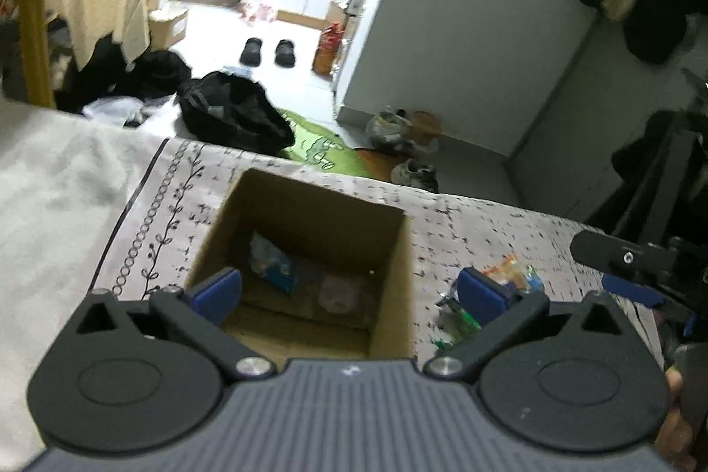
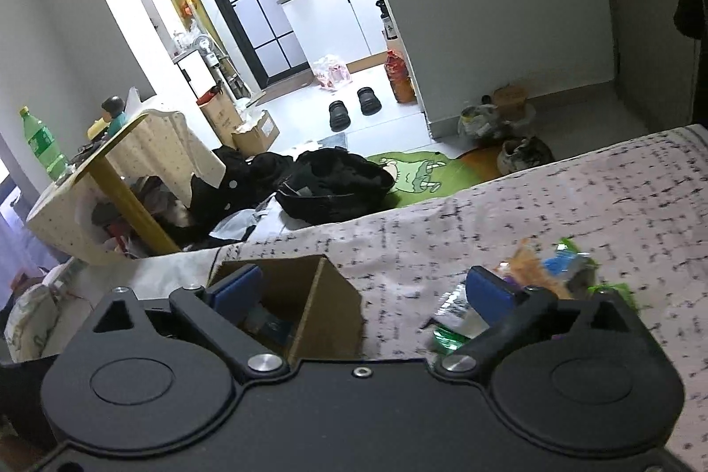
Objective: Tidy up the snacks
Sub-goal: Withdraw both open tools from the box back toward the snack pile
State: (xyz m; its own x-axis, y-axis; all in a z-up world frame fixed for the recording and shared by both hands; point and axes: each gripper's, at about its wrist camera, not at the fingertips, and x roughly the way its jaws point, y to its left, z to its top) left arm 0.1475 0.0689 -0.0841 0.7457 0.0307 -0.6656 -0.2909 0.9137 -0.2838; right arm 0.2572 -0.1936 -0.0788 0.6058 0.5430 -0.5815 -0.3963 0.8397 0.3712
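Observation:
An open cardboard box (image 1: pixel 389 251) stands on the patterned cloth (image 1: pixel 486 224). Inside it lie a blue packet (image 1: pixel 274 264) and a pale pink packet (image 1: pixel 340 293). My left gripper (image 1: pixel 349 290) hangs just above the box's near edge, open, with nothing between its blue pads. A loose pile of snack packets (image 1: pixel 509 273) lies on the cloth to the right of the box. In the right wrist view my right gripper (image 2: pixel 363 293) is open and empty, with the box (image 2: pixel 327 312) at its left finger and the snack pile (image 2: pixel 553 268) behind its right finger.
The cloth-covered surface ends a short way beyond the box. On the floor past it are a black bag (image 1: pixel 234 113), a green rug (image 2: pixel 416 171) and a pair of dark slippers (image 2: pixel 352 107). A yellow-legged table (image 2: pixel 119 189) with a green bottle (image 2: pixel 42 144) stands at the left.

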